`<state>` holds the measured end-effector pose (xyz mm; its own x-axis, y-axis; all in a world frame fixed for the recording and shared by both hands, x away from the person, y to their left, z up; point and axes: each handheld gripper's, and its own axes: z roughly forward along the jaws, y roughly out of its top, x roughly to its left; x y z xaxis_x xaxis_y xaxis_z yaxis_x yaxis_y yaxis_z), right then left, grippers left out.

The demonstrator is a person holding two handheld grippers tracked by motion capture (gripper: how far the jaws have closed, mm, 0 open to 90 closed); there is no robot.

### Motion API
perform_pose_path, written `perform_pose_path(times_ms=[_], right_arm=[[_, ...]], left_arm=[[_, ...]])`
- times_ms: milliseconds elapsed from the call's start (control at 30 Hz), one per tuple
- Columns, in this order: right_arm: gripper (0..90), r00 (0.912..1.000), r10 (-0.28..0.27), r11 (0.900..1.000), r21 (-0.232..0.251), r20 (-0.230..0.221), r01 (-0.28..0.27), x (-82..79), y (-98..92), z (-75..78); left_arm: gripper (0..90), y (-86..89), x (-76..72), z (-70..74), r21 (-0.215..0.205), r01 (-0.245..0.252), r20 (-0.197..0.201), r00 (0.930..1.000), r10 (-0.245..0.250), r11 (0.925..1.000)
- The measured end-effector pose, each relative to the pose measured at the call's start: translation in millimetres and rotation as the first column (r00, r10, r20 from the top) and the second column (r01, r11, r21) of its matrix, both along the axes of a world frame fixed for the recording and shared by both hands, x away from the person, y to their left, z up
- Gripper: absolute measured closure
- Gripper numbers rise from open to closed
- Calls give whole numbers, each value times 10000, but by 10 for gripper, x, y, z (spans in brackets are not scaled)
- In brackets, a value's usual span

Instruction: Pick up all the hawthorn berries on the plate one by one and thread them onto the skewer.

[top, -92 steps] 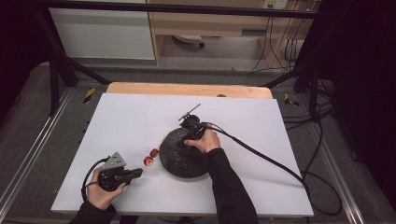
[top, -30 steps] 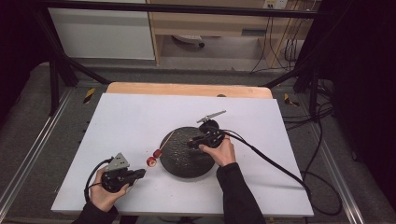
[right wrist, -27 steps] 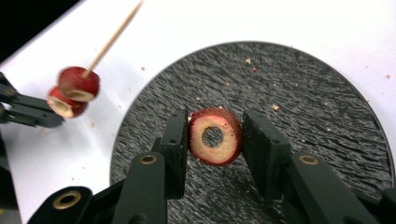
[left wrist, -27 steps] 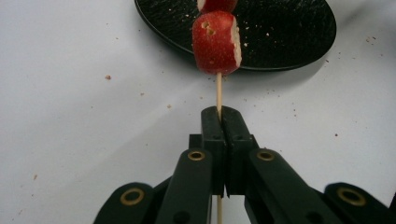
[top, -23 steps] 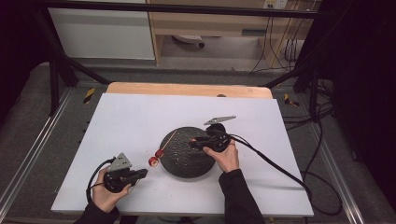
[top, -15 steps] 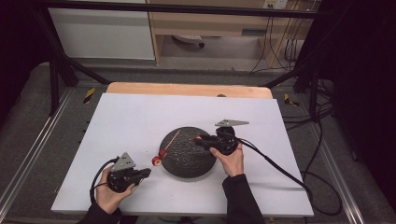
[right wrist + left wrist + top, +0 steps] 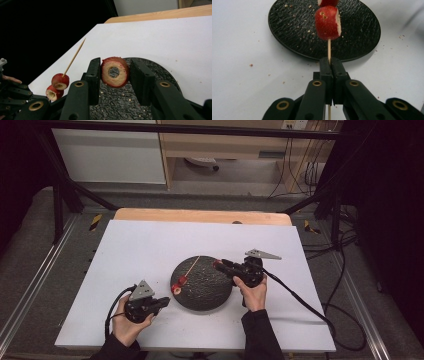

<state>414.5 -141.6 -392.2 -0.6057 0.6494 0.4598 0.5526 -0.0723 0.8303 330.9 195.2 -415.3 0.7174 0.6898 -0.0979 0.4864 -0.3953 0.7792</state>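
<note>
My left gripper (image 7: 164, 301) (image 7: 329, 64) is shut on the butt of a thin wooden skewer (image 7: 328, 48) at the black plate's near-left rim. Two red fruit slices (image 7: 179, 284) are threaded on the skewer; the lower slice (image 7: 328, 23) hangs over the plate. The bare skewer tip (image 7: 75, 57) points up and away across the plate. My right gripper (image 7: 221, 266) (image 7: 113, 65) is shut on a cored red slice (image 7: 115, 72), a ring with a hole, held above the plate's right side. The threaded slices (image 7: 60, 81) sit to its left.
The round black textured plate (image 7: 210, 292) (image 7: 362, 32) lies mid-table on a white sheet (image 7: 150, 245), with crumbs scattered on both. A wooden table edge (image 7: 200, 215) runs along the back. Cables (image 7: 295, 295) trail right from the right gripper.
My right gripper has swung to the right across the plate with the ring slice in its jaws. My left gripper has edged right toward the plate, bringing the skewer over it.
</note>
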Motion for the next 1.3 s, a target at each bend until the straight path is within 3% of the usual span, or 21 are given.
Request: perform_pose_path(times_ms=[500, 633, 1300], right_arm=[[627, 9964, -713, 9878, 1421, 455, 642, 7, -25, 82], [628, 9943, -919, 9842, 1568, 537, 825, 8, -35, 99], [628, 9810, -1830, 9429, 2941, 647, 1565, 62, -53, 164]], left_arm=[[888, -156, 19, 21, -120, -13, 146, 9999, 14, 9999], [888, -206, 17, 35, -192, 27, 221, 9998, -22, 9998], [888, -447, 10, 71, -224, 267, 301, 9992, -260, 9994]])
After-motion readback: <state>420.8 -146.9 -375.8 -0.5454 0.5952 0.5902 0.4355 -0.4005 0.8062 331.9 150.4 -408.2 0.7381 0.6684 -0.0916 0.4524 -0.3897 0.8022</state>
